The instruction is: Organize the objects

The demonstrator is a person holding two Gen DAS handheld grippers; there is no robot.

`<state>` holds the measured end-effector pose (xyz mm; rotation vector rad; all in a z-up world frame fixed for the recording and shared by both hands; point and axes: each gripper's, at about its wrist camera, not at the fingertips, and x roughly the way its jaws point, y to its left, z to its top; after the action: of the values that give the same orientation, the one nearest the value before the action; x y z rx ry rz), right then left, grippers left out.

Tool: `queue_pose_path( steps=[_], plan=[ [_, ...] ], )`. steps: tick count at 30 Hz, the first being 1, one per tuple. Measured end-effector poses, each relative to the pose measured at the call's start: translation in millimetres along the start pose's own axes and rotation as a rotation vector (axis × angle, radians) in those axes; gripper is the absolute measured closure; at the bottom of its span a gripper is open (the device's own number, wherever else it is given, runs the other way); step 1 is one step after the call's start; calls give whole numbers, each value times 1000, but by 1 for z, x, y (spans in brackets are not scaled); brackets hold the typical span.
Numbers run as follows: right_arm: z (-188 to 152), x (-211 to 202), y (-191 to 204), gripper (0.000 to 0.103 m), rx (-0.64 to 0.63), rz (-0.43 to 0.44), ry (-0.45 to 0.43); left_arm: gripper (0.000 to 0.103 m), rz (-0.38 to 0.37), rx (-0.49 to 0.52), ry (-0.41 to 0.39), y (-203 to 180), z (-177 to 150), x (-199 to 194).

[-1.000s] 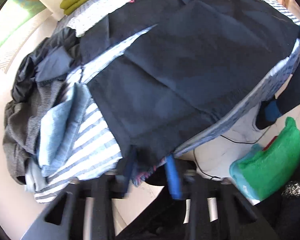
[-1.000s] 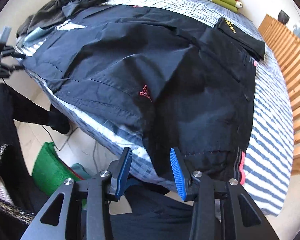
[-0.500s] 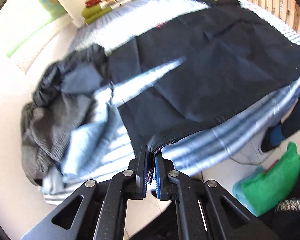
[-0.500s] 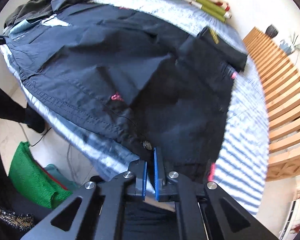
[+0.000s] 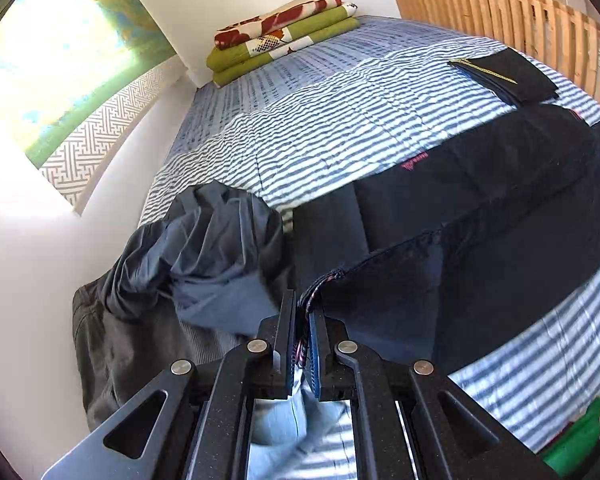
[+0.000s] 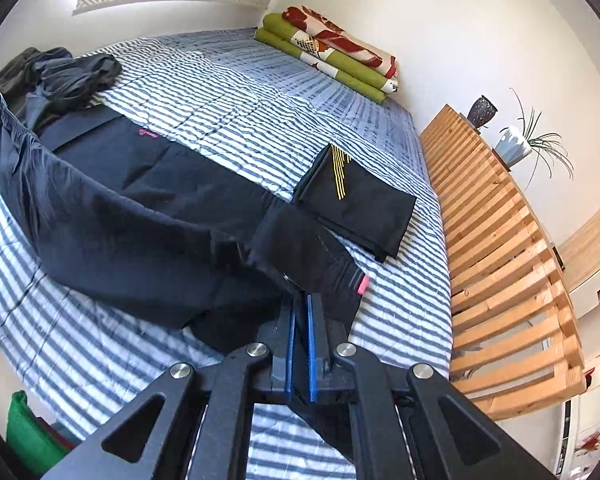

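A dark navy pair of trousers [image 6: 140, 208] lies stretched across the striped bed [image 6: 236, 120]; it also shows in the left wrist view [image 5: 480, 216]. My left gripper [image 5: 303, 312] is shut on one end of the trousers, its hem bunched between the blue pads. My right gripper [image 6: 300, 312] is shut on the other end, near a pink tag [image 6: 363, 284]. The fabric is lifted and folding over itself toward the far side of the bed.
A folded black garment with yellow stripes [image 6: 356, 200] lies beside the trousers. A heap of grey clothes [image 5: 188, 264] sits at the bed's left end. Folded green and red blankets [image 5: 284, 36] lie by the far wall. A wooden slatted frame [image 6: 500, 248] runs along the right.
Both grippers went from open at the bed's near edge to shut on the trousers' ends, then rose and carried the fabric up and forward over the bed.
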<state>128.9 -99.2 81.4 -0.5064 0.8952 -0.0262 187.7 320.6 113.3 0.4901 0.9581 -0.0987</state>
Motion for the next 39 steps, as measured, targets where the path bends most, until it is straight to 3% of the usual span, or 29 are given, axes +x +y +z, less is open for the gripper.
queue_pose_path(
  steps=[5, 9, 19, 21, 23, 25, 29, 31, 35, 39],
  plan=[
    [57, 74, -15, 98, -24, 10, 56, 98, 0, -1, 36, 15, 59, 73],
    [84, 140, -12, 98, -43, 16, 120, 98, -15, -22, 102, 17, 85, 140],
    [107, 246, 0, 98, -56, 33, 207, 97, -32, -14, 206, 5, 98, 234],
    [107, 258, 5, 98, -73, 30, 225, 94, -49, -26, 233, 7, 96, 242],
    [107, 270, 10, 94, -101, 26, 245, 83, -64, -72, 245, 16, 95, 239],
    [108, 273, 7, 87, -95, 31, 259, 61, -68, -130, 230, 30, 93, 232],
    [116, 253, -16, 58, 7, 76, 219, 60, -119, -236, 186, 67, 84, 192],
    [118, 235, -29, 55, 32, 97, 179, 54, -76, -232, 170, 74, 74, 171],
    [114, 194, -52, 55, 105, 115, 129, 53, -116, -281, 206, 75, 38, 152],
    [78, 155, -70, 54, 205, 155, 117, 53, -136, -265, 227, 50, -1, 143]
  ],
)
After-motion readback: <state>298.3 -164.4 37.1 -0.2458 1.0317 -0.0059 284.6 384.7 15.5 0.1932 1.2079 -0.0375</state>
